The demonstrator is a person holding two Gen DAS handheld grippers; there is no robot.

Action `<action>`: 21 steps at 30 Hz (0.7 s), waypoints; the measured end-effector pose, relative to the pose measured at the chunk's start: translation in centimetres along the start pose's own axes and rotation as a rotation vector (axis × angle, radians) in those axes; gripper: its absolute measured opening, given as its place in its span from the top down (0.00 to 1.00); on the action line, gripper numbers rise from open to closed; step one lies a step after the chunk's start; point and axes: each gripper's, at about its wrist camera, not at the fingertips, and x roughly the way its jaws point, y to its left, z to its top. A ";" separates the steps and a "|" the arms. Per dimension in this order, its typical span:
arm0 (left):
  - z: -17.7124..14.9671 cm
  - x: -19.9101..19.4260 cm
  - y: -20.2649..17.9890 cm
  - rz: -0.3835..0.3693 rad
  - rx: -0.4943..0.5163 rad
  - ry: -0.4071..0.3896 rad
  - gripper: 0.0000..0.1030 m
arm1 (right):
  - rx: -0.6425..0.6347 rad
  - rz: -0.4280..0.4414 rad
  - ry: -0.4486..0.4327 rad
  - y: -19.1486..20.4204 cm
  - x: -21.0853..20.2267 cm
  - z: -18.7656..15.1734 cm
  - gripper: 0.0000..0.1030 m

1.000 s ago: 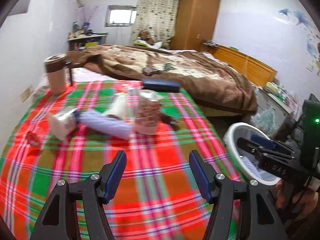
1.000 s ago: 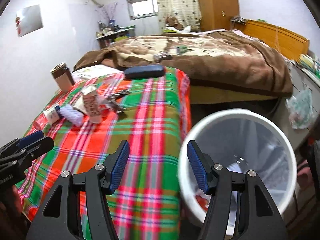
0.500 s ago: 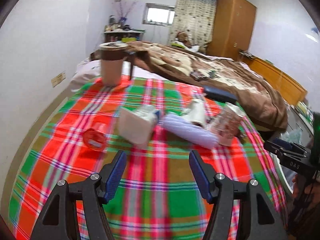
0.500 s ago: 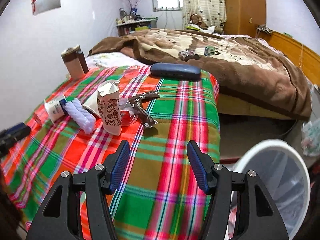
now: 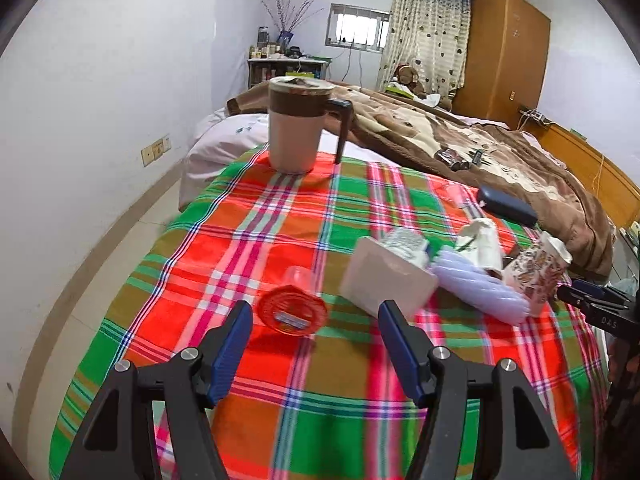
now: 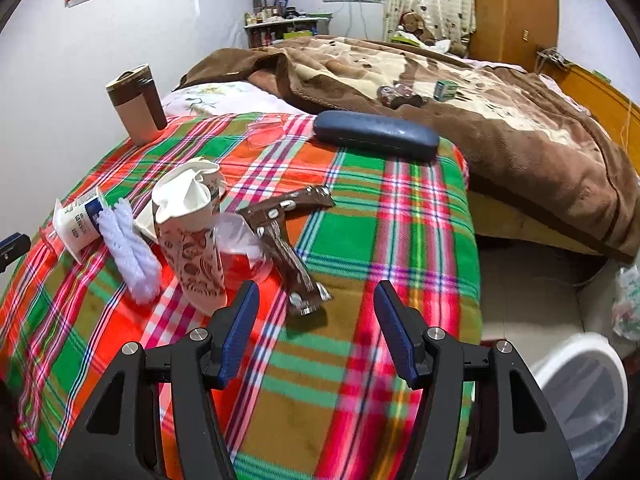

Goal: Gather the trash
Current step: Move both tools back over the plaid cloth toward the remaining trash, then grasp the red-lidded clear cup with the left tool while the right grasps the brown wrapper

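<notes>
Plaid woven cloth (image 5: 280, 216); crumpled paper cup (image 6: 192, 240), fluffy white roll (image 6: 132, 256).

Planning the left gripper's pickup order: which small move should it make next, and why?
Probably ease the left gripper forward and down onto the red-lidded clear cup. It is the nearest piece of trash, lying on its side on the plaid cloth just ahead of the open, empty jaws, clear of the white carton.

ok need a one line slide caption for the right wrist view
Open right gripper above a plaid blanket, facing a crumpled paper cup and brown wrapper, white bin at lower right.
</notes>
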 end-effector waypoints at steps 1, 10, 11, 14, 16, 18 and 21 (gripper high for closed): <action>0.0 0.3 0.3 0.004 -0.009 0.009 0.37 | -0.011 -0.007 0.005 0.2 0.3 0.2 0.41; 0.9 2.9 1.3 -0.017 -0.001 0.038 0.36 | -0.021 0.030 0.042 0.9 1.7 0.7 0.41; 1.0 3.2 1.3 -0.017 0.005 0.046 0.35 | -0.023 0.031 0.045 1.0 1.8 0.7 0.41; 1.0 4.1 1.7 -0.011 -0.003 0.065 0.35 | -0.022 0.038 0.055 1.0 2.2 0.8 0.41; 0.9 4.4 1.9 -0.020 -0.014 0.073 0.35 | -0.020 0.047 0.059 1.0 2.4 0.8 0.41; 0.8 4.7 1.9 -0.023 -0.012 0.077 0.35 | -0.015 0.050 0.058 0.9 2.5 0.8 0.41; 0.8 5.0 1.9 -0.035 -0.015 0.081 0.35 | 0.000 0.066 0.055 0.8 2.6 1.0 0.41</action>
